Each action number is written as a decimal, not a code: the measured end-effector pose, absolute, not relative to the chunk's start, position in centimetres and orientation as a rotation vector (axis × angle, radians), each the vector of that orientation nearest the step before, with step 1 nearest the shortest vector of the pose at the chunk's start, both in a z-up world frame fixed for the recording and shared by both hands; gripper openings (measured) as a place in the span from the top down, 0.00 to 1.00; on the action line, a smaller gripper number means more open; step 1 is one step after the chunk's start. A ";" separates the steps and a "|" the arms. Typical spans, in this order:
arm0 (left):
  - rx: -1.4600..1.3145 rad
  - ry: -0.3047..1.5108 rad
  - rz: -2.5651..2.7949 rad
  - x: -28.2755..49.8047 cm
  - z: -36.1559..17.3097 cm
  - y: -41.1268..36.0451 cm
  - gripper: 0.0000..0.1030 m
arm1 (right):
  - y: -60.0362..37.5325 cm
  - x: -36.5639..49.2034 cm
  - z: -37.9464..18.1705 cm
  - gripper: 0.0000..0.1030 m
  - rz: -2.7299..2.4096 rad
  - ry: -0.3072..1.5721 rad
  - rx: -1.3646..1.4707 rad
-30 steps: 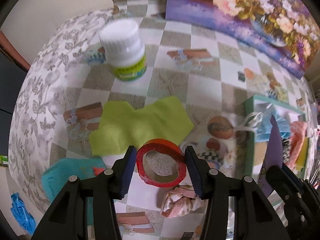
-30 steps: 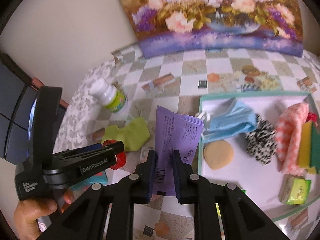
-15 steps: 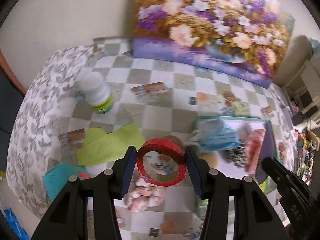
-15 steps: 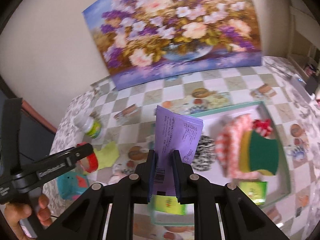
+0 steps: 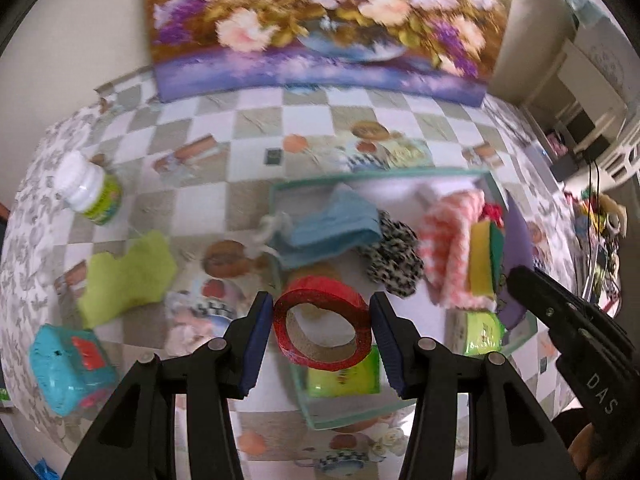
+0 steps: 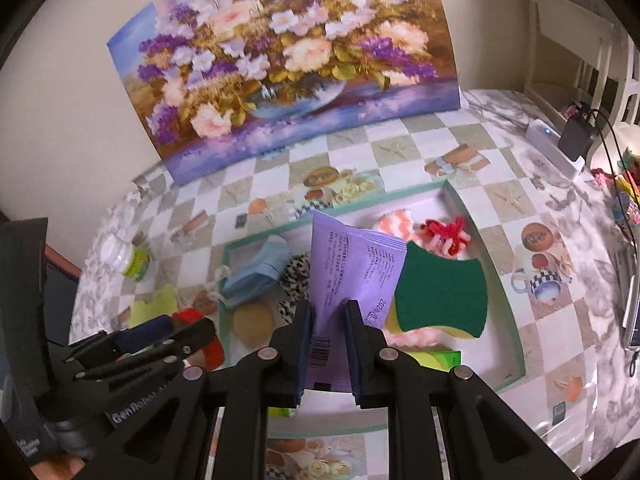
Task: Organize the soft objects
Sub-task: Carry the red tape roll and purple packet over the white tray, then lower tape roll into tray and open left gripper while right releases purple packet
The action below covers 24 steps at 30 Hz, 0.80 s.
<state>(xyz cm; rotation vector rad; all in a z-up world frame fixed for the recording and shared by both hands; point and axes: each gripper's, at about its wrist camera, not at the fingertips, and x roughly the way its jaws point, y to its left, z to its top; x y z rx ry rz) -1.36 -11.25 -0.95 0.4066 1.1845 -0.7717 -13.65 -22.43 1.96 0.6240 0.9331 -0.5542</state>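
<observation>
My left gripper [image 5: 322, 320] is shut on a red tape roll [image 5: 322, 322] and holds it in the air over the near left part of the teal-rimmed tray [image 5: 360, 176]. My right gripper [image 6: 328, 320] is shut on a purple sachet [image 6: 352, 264] above the same tray [image 6: 500, 280]. In the tray lie a blue face mask [image 5: 332, 228], a black-and-white scrunchie [image 5: 394, 260], a pink checked cloth [image 5: 452, 248], a yellow-green sponge [image 6: 440, 292] and green packets [image 5: 344, 376].
On the checked tablecloth left of the tray lie a light green felt piece [image 5: 124, 276], a teal toy [image 5: 68, 364] and a white bottle [image 5: 90, 188]. A flower painting [image 6: 280, 60] leans on the back wall. Cables and a charger [image 6: 572, 140] sit at the right.
Both grippers have swung right and moved over the tray, carrying the tape roll and the sachet. The green felt and bottle now lie further left in the view.
</observation>
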 end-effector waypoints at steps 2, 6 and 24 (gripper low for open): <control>0.418 1.205 -0.777 -1.7 -2.0 -11.8 0.50 | -22.5 -13.3 0.8 0.83 -0.550 0.967 0.631; 0.448 1.228 -0.759 -1.7 -3.9 -12.4 0.50 | -22.5 -12.7 -1.4 0.83 -0.545 1.036 0.637; 0.397 1.240 -0.713 -0.8 -3.3 -11.7 0.40 | -22.2 -12.6 -0.4 0.82 -0.556 1.031 0.632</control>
